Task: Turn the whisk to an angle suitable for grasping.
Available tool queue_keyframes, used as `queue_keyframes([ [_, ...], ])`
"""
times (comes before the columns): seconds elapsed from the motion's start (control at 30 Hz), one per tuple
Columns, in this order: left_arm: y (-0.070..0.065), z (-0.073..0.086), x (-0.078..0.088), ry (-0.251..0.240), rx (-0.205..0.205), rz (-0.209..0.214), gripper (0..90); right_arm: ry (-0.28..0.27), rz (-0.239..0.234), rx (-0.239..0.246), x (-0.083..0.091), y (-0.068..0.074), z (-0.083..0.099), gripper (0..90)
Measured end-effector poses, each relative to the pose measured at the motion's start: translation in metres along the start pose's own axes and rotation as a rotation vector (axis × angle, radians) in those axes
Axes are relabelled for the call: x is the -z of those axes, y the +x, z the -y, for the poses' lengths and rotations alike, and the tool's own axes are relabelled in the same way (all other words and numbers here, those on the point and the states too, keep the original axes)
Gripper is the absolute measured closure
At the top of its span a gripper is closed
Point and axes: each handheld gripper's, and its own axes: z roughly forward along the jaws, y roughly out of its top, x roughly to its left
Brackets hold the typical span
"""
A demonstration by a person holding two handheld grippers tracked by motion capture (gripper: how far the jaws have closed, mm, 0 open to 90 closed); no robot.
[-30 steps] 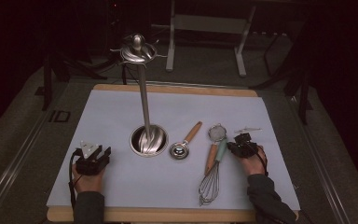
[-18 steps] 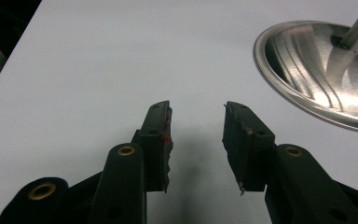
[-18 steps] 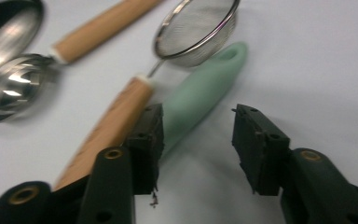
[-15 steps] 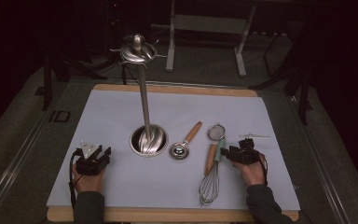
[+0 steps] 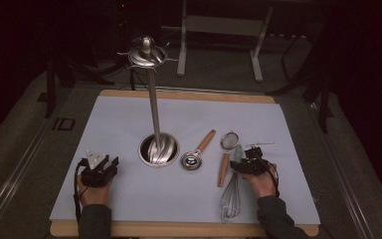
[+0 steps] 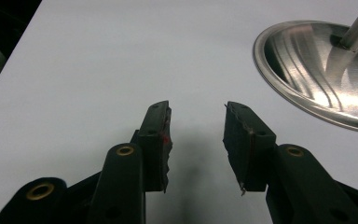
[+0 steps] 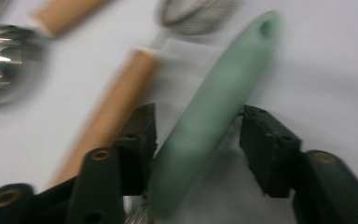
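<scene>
The whisk [image 5: 231, 191], lying at the lower right of the bench [image 5: 129, 124], is sitting loose between the right tongs [image 7: 196, 130], whose jaws have just been opening, so an off-centre closing risks it rolling; left tongs [image 6: 196, 135] are resting open, empty.

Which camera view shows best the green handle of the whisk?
The right gripper view: the green handle lies large there between the open jaws of the right gripper, though somewhat blurred. In the high view it is a small strip, partly covered by that gripper. The left gripper view looks at the metal base instead.
</scene>
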Motion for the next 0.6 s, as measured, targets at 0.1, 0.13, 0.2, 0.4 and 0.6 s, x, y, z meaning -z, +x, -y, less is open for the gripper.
queue_keyframes([
  [0.1,0.0,0.0,0.0,0.005,-0.003,-0.001,61.0,0.006,0.013,0.006,0.004,-0.012,0.001,59.1],
  [0.13,0.0,0.0,0.0,0.005,-0.003,-0.002,61.0,0.013,0.024,0.015,0.007,-0.016,0.001,61.3],
  [0.2,0.0,0.0,0.0,0.003,-0.004,-0.004,60.9,0.023,0.048,0.034,0.013,-0.024,-0.001,65.7],
  [0.4,0.0,0.0,0.0,0.005,-0.006,-0.005,60.9,0.047,0.107,0.089,0.023,-0.043,-0.007,68.5],
  [0.6,0.0,0.0,0.0,0.005,-0.006,-0.004,60.7,0.089,0.047,0.096,0.023,-0.05,-0.009,67.3],
])
